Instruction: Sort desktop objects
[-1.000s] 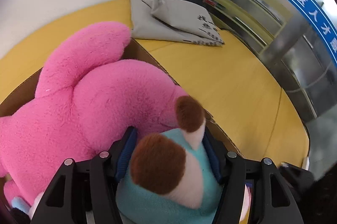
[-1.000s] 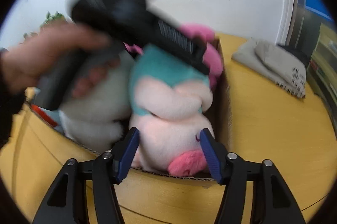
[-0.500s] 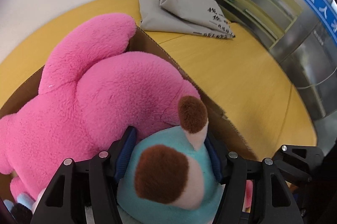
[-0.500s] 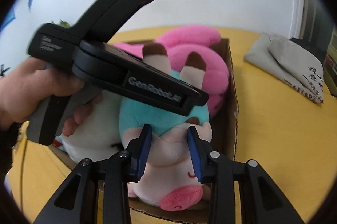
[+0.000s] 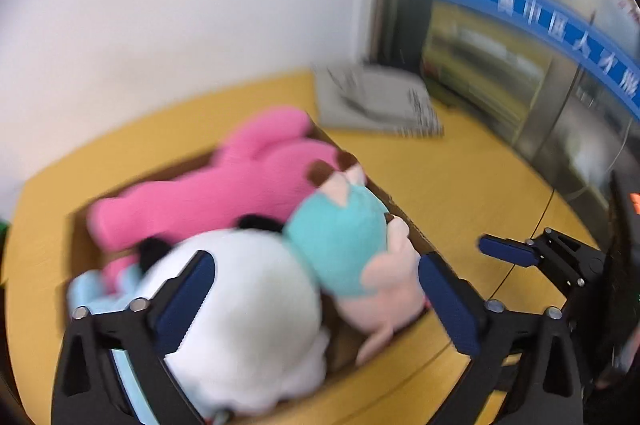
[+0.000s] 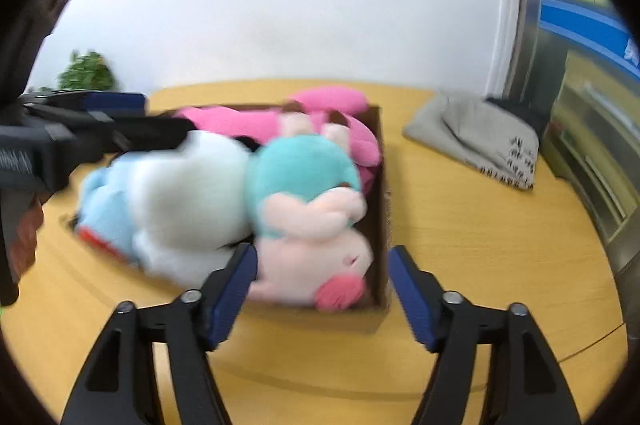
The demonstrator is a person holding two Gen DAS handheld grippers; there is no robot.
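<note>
A cardboard box (image 6: 382, 221) on the yellow table holds several plush toys: a big pink one (image 5: 224, 185), a white panda-like one (image 5: 248, 289), a teal and pale pink one (image 5: 344, 245) and a light blue one (image 6: 108, 205). The teal toy (image 6: 308, 193) lies at the box's right end. My left gripper (image 5: 316, 301) is open and empty above the box's near side. My right gripper (image 6: 320, 289) is open and empty, in front of the box's near edge. The frames are blurred.
A folded grey cloth bag (image 6: 480, 141) lies on the table beyond the box, also in the left wrist view (image 5: 372, 101). A green plant (image 6: 86, 73) stands at the far left. Glass doors and shelving (image 5: 520, 65) stand at the right. The yellow table (image 6: 480, 245) stretches right of the box.
Both grippers have let go of the teal toy, opened and pulled back from the box. The toy now lies in the box's right end.
</note>
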